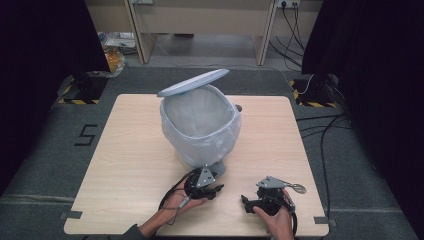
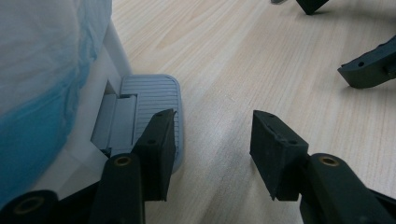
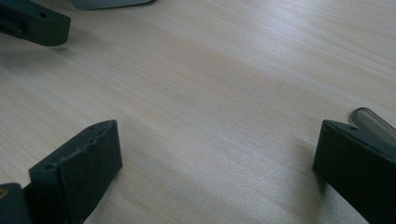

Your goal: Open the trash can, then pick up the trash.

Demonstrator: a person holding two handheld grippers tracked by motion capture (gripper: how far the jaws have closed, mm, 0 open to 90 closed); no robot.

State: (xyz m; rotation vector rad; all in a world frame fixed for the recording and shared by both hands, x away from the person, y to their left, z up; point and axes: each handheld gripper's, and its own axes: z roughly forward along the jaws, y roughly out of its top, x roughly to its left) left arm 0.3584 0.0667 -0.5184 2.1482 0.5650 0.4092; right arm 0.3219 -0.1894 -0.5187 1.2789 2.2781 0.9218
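Note:
A grey pedal bin (image 1: 200,131) lined with a pale blue bag (image 2: 42,70) stands mid-table, its lid (image 1: 192,82) raised and tilted back. The ribbed grey pedal (image 2: 152,93) sticks out at its foot toward me. My left gripper (image 2: 210,140) is beside the bin's base (image 1: 216,190). One of its jaws lies on the near edge of the pedal, the other hangs over bare wood, and nothing is between them. To its right, my right gripper (image 3: 217,172) sits low over the table (image 1: 246,202), jaws wide apart and empty.
The light wooden table (image 1: 125,150) has bare wood left and right of the bin. A small grey rounded piece (image 3: 376,123) lies just behind my right gripper's far jaw. Cables run across the floor (image 1: 325,135) past the right edge.

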